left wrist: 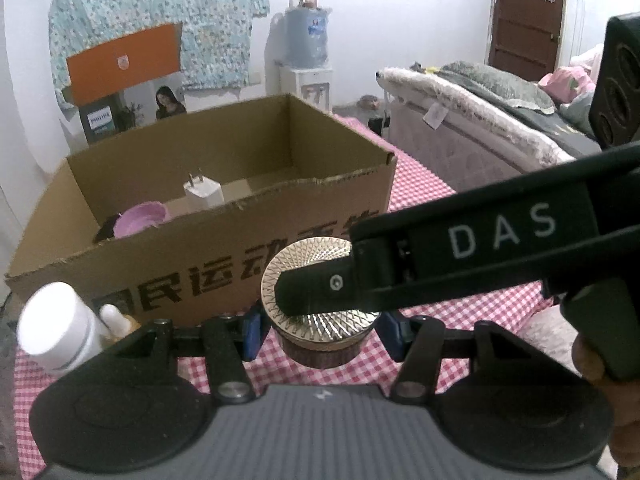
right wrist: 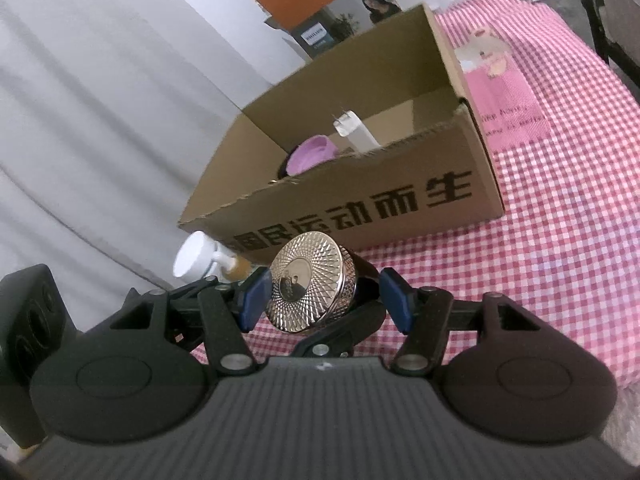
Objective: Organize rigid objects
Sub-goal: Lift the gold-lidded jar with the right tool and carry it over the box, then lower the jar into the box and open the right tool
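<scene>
Red-and-white checked cloth (left wrist: 420, 184) covers the desk, with a bed (left wrist: 480, 112) and a water dispenser (left wrist: 306, 40) behind it in the left wrist view. An open cardboard box (left wrist: 248, 256) printed with dark characters stands on the cloth; inside it lie a pink round lid (left wrist: 140, 220) and a white charger plug (left wrist: 202, 194). In front of the box a round jar with a gold patterned lid (right wrist: 308, 284) is held off the cloth by both tools. The left gripper (left wrist: 320, 332) has its blue pads closed against the jar's dark body from either side. The right gripper (right wrist: 324, 296) holds its blue pads at the rim of the gold lid, one on each side; in the left wrist view one of its black fingers lies across the lid's top. A white bottle (left wrist: 56, 328) stands at the box's near left corner.
</scene>
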`<state>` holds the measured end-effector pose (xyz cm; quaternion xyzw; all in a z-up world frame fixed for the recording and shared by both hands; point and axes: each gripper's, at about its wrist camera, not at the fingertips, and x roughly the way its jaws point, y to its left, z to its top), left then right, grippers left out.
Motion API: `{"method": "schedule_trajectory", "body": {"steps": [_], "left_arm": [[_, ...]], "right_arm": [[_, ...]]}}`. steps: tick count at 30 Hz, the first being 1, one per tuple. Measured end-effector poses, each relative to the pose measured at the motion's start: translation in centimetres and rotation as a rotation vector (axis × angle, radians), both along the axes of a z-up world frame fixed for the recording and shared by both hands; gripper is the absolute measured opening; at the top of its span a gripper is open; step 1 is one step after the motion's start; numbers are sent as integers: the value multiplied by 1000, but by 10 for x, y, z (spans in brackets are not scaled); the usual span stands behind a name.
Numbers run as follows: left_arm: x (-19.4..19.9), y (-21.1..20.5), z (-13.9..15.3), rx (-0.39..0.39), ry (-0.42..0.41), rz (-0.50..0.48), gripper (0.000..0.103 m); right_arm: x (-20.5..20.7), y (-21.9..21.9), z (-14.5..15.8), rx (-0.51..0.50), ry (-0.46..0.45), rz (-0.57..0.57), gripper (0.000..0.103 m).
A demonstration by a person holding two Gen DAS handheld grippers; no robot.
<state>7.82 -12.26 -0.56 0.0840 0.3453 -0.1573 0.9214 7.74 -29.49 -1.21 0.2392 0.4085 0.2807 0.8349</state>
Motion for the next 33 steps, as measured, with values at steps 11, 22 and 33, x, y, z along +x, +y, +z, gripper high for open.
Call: {"method": "schedule_trajectory", "body": {"steps": [11,22,33], "left_arm": [[-9,8,47,-27,-92,16,57],[50,11,98,-95,-82,36,57],[150,8,91,-157,66,152,57]], "right_arm": [[-11,11,52,-31,-126,25,60],[39,12,115,-75,-183,65,61],[153,19,129,-176,-97,165,65]]}}
